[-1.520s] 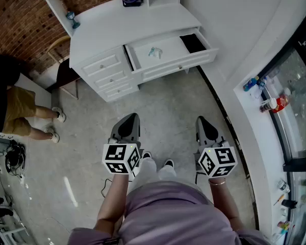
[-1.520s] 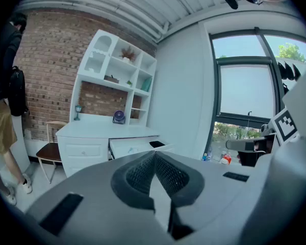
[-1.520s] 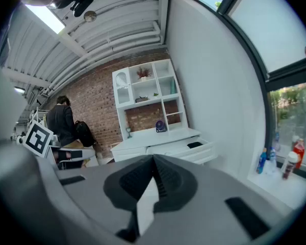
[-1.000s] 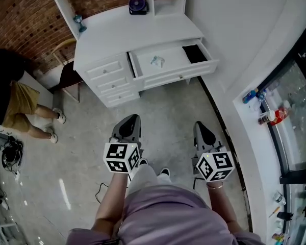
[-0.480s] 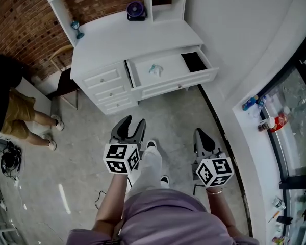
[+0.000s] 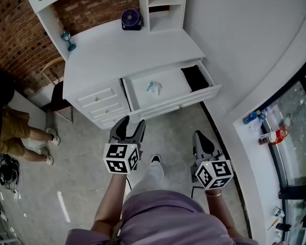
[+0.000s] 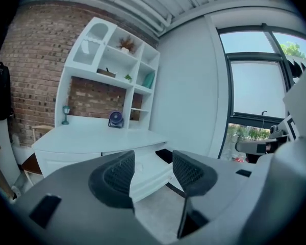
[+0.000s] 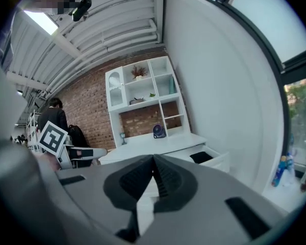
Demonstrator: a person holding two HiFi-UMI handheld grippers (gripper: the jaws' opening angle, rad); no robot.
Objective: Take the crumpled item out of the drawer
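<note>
Compared with a second ago, the left gripper (image 6: 129, 125) is no longer closed: its jaws are opening and already stand wide, with nothing between them but a distant view of the furniture. The person has also stepped closer, so the open drawer (image 6: 169, 105) now lies just ahead of the gripper tips in the head view instead of well up the frame. Judging by this, the approach is nearly over and the left gripper is being readied for the grab, though the reach into the drawer is not yet made. The right gripper (image 6: 202, 137) hangs lower and to the side with its jaws pressed together and empty. The crumpled item (image 6: 153, 87) lies alone on the drawer's bare white bottom, left of centre. It is a small, pale blue-green wad with irregular folds, probably thin paper or film and likely light and springy. At the drawer's right end sits a dark rectangular patch (image 6: 195, 77); whether it is an object or an empty recess cannot be told. The desk (image 6: 127, 47) is smooth, painted white, with square edges and small round knobs. A small round purple fan (image 6: 130, 18) stands at its back. The floor (image 6: 86, 172) is mottled grey concrete. In the left gripper view the pads (image 7: 120, 173) are dark, curved and finely ribbed.
</note>
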